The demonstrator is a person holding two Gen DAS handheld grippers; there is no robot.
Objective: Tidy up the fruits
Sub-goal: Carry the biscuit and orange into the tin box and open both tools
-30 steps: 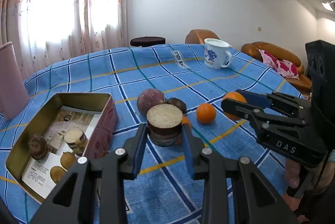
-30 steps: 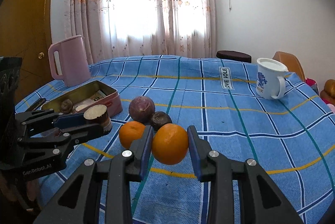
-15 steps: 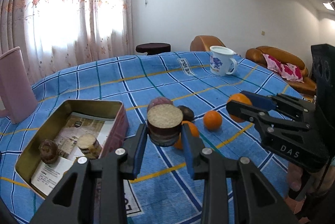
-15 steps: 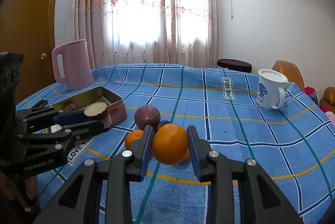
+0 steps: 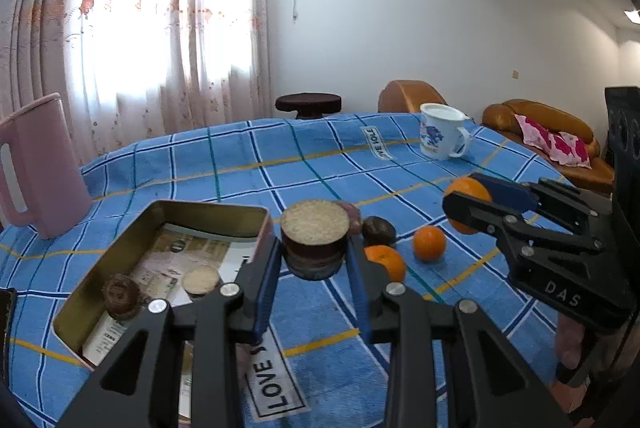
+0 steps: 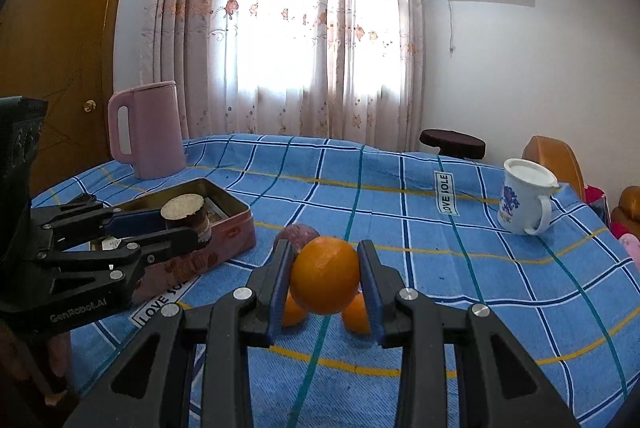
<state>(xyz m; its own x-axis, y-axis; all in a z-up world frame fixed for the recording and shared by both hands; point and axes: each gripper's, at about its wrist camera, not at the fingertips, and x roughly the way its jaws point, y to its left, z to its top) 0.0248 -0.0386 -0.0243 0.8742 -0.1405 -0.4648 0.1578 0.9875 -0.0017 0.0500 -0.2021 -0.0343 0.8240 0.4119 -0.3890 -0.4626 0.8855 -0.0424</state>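
Note:
My left gripper (image 5: 314, 264) is shut on a cut brown taro piece (image 5: 314, 238) and holds it above the cloth, just right of the open metal tin (image 5: 216, 211). The tin holds a dark round piece (image 5: 120, 294) and a small cut piece (image 5: 201, 280). My right gripper (image 6: 325, 282) is shut on an orange (image 6: 325, 274), raised above the table. Two oranges (image 5: 429, 243) (image 5: 386, 262), a dark passion fruit (image 5: 378, 230) and a purple fruit (image 6: 296, 234) lie on the cloth. The left gripper also shows in the right wrist view (image 6: 188, 228).
A pink kettle (image 6: 148, 129) stands at the far left of the blue checked tablecloth (image 6: 400, 207). A white mug (image 6: 524, 201) stands at the far right. A dark stool (image 6: 452, 141) and brown sofas (image 5: 536, 119) are beyond the table.
Both grippers have lifted higher with their loads. The left gripper has moved the taro piece left, closer to the tin's rim.

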